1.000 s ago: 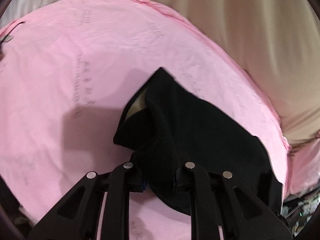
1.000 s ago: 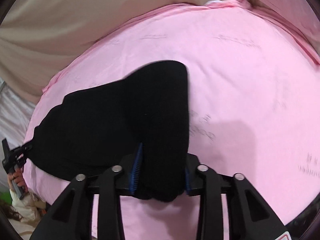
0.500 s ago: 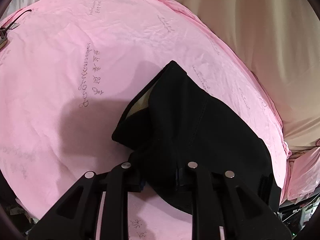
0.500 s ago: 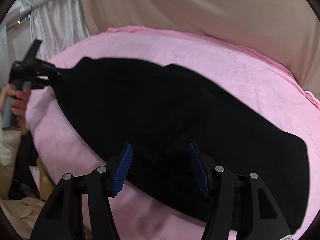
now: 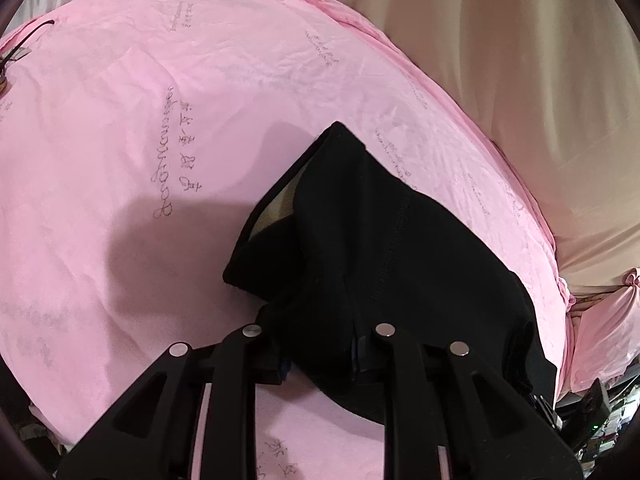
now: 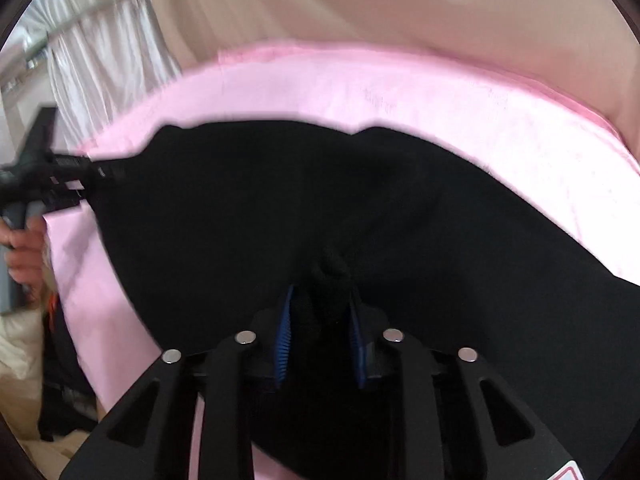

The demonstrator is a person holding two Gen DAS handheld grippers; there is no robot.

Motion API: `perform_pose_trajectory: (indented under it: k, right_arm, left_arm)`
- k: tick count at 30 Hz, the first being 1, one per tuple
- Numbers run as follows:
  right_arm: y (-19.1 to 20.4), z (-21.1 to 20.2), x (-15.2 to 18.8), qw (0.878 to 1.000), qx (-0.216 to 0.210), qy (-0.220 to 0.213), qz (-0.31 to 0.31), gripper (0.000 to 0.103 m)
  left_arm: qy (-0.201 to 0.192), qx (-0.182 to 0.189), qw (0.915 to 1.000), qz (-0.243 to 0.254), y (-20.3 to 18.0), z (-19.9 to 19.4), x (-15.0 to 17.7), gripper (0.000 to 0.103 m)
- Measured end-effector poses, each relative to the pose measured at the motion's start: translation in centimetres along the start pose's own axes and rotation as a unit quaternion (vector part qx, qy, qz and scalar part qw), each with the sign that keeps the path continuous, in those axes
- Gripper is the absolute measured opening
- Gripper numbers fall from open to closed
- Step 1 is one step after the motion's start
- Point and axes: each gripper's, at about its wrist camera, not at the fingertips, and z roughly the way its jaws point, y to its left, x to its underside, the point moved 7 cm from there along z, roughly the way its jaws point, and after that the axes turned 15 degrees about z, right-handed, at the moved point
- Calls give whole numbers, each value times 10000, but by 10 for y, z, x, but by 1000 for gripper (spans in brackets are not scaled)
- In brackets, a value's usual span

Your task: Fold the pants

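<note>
Left gripper [image 5: 320,354] clamps one end of the pants [image 6: 320,208]; right gripper [image 6: 320,336] pinches a bunched fold mid-length, their long axis running along the pink surface [image 5: 160,80].

The right tool [image 6: 320,332] pinches a bunched fold of black pants [image 6: 280,200] on pink sheet [image 6: 400,88].

You're working in what looks like a bedroom at home: a pink sheet [image 5: 224,80] printed with faint script covers a soft bed-like surface. Behind the sheet hangs a beige curtain [image 5: 520,60], and beside that a white drape [image 6: 100,52] (on a rail). Off the sheet's right edge you can see blurred household clutter [image 5: 600,412].
</note>
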Motion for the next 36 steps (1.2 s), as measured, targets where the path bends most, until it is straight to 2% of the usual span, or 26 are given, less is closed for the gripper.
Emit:
perform_pose_trajectory:
  k: [2, 3, 5, 8, 10, 13, 15, 16, 17, 18, 21, 23, 25, 26, 27, 28, 30, 32, 34, 36]
  right_arm:
    - [-4, -25, -11, 9990, -177, -381, 138, 33]
    - [-14, -41, -14, 9977, -90, -626, 228, 40]
    - [-41, -69, -20, 9940, 148, -966, 489, 52]
    - [-107, -111, -16, 9843, 386, -1223, 1215, 54]
    - [-139, -129, -14, 9772, 495, -1326, 1583, 55]
    - [-169, -146, -6, 9680, 599, -1511, 1911, 55]
    - [-178, -148, 2, 9656, 637, -1523, 2011, 55]
    - [-187, -152, 6, 9646, 650, -1509, 2064, 56]
    - [-193, -152, 7, 9640, 655, -1472, 2113, 58]
    - [-203, -155, 12, 9635, 662, -1420, 2172, 59]
    - [-219, -161, 21, 9636, 581, -1302, 2261, 61]
    - [-214, -156, 24, 9655, 347, -1202, 2286, 63]
    - [-208, -149, 21, 9675, -80, -1062, 2295, 66]
    - [-199, -144, 20, 9689, -252, -970, 2263, 67]
    - [-190, -135, 15, 9710, -392, -864, 2195, 67]
    - [-180, -124, 10, 9741, -465, -753, 2081, 68]
    - [-163, -100, 1, 9803, -524, -533, 1828, 71]
    - [-151, -72, -6, 9826, -533, -270, 1757, 71]
    - [-142, -49, -4, 9818, -598, -13, 1803, 71]
    - [-131, -40, -5, 9841, -472, -115, 1709, 70]
  left_arm:
    - [-111, -40, 9997, 198, -9, -9, -4, 17]
    - [-217, -71, 9990, 383, -19, -17, -9, 17]
    - [-374, -45, 9970, 673, -41, -31, -17, 15]
    - [-755, 218, 9876, 1359, -101, -60, -34, 14]
    - [-1008, 591, 9733, 1975, -162, -79, -40, 14]
    - [-1112, 1227, 9436, 2866, -258, -89, -24, 17]
    - [-907, 1724, 9201, 3399, -318, -75, 3, 29]
    - [-709, 1910, 9116, 3571, -338, -61, 17, 45]
    - [-418, 2020, 9054, 3711, -354, -42, 32, 63]
    - [-69, 2059, 9015, 3806, -367, -19, 51, 67]
    - [532, 2081, 9006, 3778, -368, 15, 85, 67]
    - [682, 2198, 9030, 3629, -356, 16, 87, 67]
    - [598, 2126, 9132, 3425, -334, 7, 77, 69]
    - [417, 1907, 9235, 3303, -316, 0, 64, 73]
    - [309, 1765, 9291, 3234, -309, -3, 57, 76]
    - [126, 1519, 9386, 3096, -293, -9, 45, 79]
    - [-141, 1051, 9532, 2831, -259, -17, 26, 79]
    - [-253, 688, 9618, 2637, -231, -24, 15, 79]
    - [-265, 521, 9692, 2392, -206, -27, 10, 79]
    - [-277, 475, 9732, 2231, -191, -26, 7, 79]
